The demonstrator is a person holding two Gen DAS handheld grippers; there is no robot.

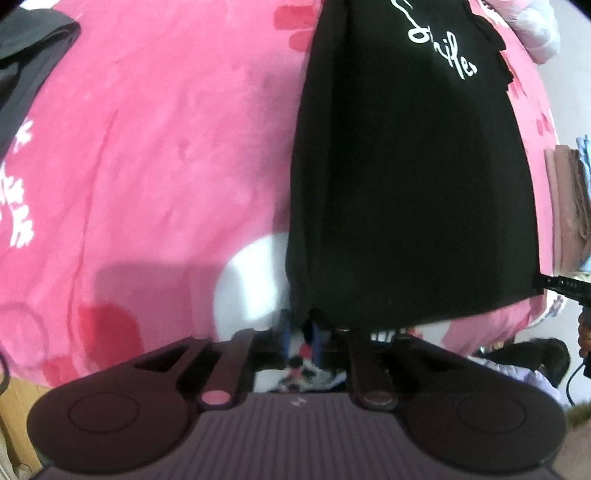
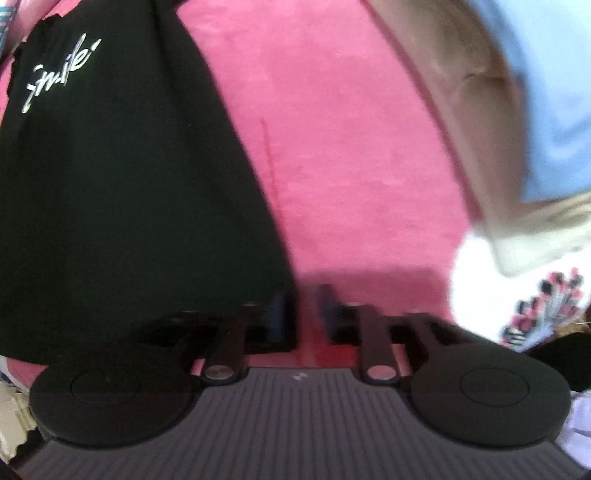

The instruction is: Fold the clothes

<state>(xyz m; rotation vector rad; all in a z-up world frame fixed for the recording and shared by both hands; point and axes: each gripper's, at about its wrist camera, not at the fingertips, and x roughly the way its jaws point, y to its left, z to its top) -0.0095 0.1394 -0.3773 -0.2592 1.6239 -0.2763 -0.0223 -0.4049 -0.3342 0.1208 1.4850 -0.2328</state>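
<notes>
A black T-shirt with white script lies folded into a long strip on the pink bedspread. My left gripper is at the hem's near-left corner. Its blue pads stand a narrow gap apart, and patterned bedspread shows between them. The corner meets the fingertips; I cannot tell whether any cloth lies between them. In the blurred right wrist view, the T-shirt fills the left side. My right gripper sits just right of the hem's right corner, narrowly open with only pink bedspread in the gap.
A stack of folded clothes, beige and light blue, lies to the right of the shirt; it also shows as the stack in the left wrist view. Another dark garment lies at the far left. A pale padded item sits at the far right corner.
</notes>
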